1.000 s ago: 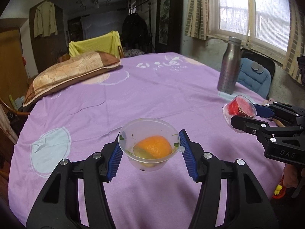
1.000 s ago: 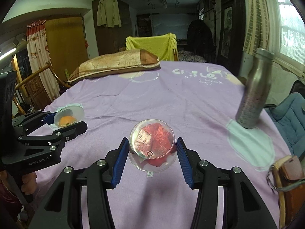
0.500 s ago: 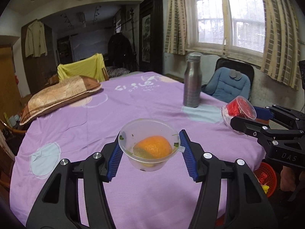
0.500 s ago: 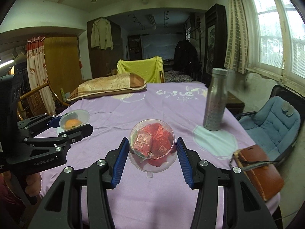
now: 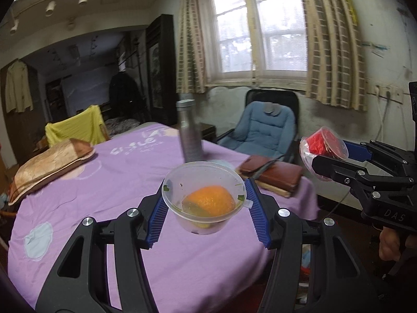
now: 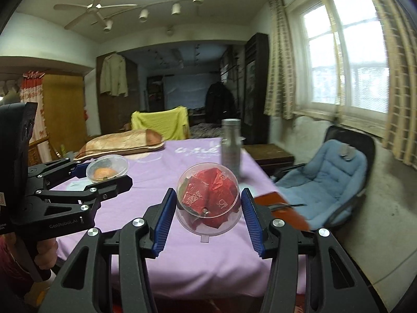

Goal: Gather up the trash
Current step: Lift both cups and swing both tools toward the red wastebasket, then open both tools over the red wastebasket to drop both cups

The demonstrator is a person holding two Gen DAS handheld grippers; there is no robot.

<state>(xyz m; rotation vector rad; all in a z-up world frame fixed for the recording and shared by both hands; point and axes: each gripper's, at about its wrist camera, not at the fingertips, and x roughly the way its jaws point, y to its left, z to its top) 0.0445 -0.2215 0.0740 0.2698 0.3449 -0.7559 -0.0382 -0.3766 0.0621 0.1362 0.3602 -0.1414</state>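
My left gripper [image 5: 206,206] is clamped on a clear plastic cup [image 5: 204,195] with orange peel [image 5: 208,200] in it; the cup sits upright between the blue pads, mouth up, held above the bed. My right gripper [image 6: 207,208] squeezes a second clear cup [image 6: 207,198] stuffed with red wrapper [image 6: 208,191]; that one is tipped, its mouth facing away from me and up. Below lies a purple bedsheet [image 5: 104,177] carrying a pillow [image 5: 49,165], a steel bottle [image 6: 230,146] and a brown wallet [image 5: 271,173]. A blue padded chair [image 6: 325,172] stands under the curtained window [image 6: 346,65].
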